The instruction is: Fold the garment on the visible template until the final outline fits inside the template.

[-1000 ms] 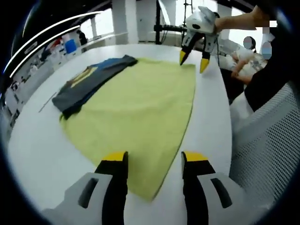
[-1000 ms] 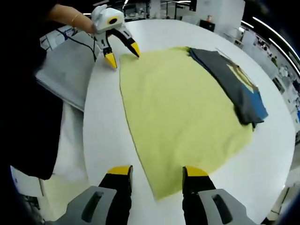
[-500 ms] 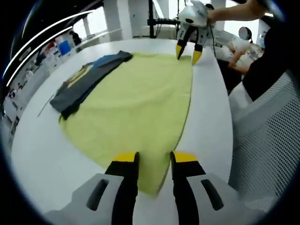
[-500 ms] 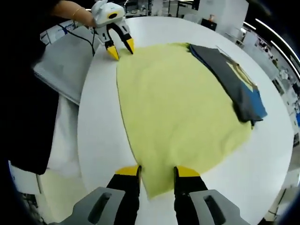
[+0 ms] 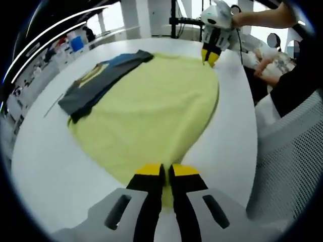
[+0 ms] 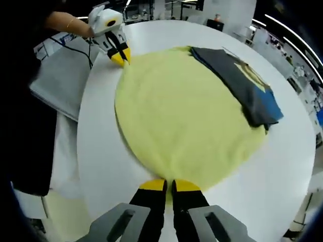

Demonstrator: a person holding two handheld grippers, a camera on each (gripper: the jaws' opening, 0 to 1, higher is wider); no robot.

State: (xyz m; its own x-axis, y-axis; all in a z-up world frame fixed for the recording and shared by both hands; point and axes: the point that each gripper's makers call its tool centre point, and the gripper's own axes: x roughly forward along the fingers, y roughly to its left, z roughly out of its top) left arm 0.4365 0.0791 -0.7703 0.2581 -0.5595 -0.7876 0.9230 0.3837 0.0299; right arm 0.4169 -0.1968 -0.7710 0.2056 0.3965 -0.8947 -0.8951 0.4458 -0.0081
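A yellow-green cloth (image 5: 151, 111) lies spread on the white table (image 5: 45, 151). A folded dark grey garment (image 5: 96, 85) with blue and yellow patches rests along the cloth's far side. My left gripper (image 5: 165, 170) is shut on the cloth's near corner. The right gripper (image 5: 210, 55) pinches the opposite corner at the top of the left gripper view. In the right gripper view, my right gripper (image 6: 169, 184) is shut on the yellow-green cloth (image 6: 181, 116), the left gripper (image 6: 120, 57) grips the far corner, and the dark garment (image 6: 242, 83) lies at the right.
A grey mesh chair (image 5: 287, 161) stands just past the table edge on the person's side, also visible as the grey chair (image 6: 60, 75). A hand (image 5: 257, 17) holds the far gripper. Bare table (image 6: 282, 166) surrounds the cloth. Benches and shelves lie beyond.
Both grippers went from open to shut, each closing on a corner of the yellow-green cloth. The cloth's edge between them has bowed outward. The dark garment has not moved.
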